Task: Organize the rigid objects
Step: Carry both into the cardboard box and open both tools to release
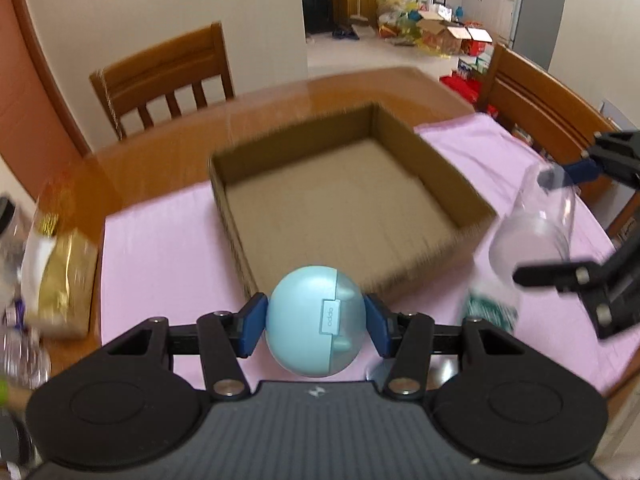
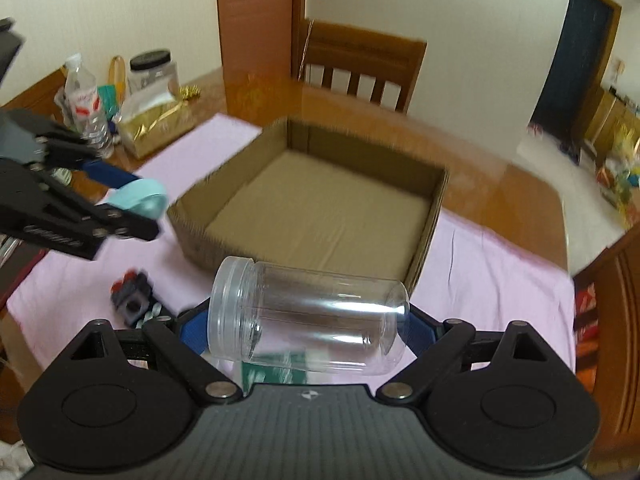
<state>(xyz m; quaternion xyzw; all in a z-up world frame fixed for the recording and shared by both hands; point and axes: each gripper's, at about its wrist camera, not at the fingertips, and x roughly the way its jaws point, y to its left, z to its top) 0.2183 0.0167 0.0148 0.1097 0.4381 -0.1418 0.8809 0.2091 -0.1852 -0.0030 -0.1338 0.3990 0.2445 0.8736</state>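
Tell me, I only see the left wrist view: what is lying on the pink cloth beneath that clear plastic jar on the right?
Observer: A green and white printed card lies flat there, under the transparent plastic jar.
Operator: Anything else on that cloth I'm missing?
Observer: Yes, a small grey and red blocky object, left of the jar on the pink cloth.
Operator: How is the jar held?
Observer: Sideways, lidless mouth pointing left, between the blue pads of the right hand-held gripper.
Operator: What's behind my gold tissue box?
Observer: A clear plastic container with a black lid stands against the wall.
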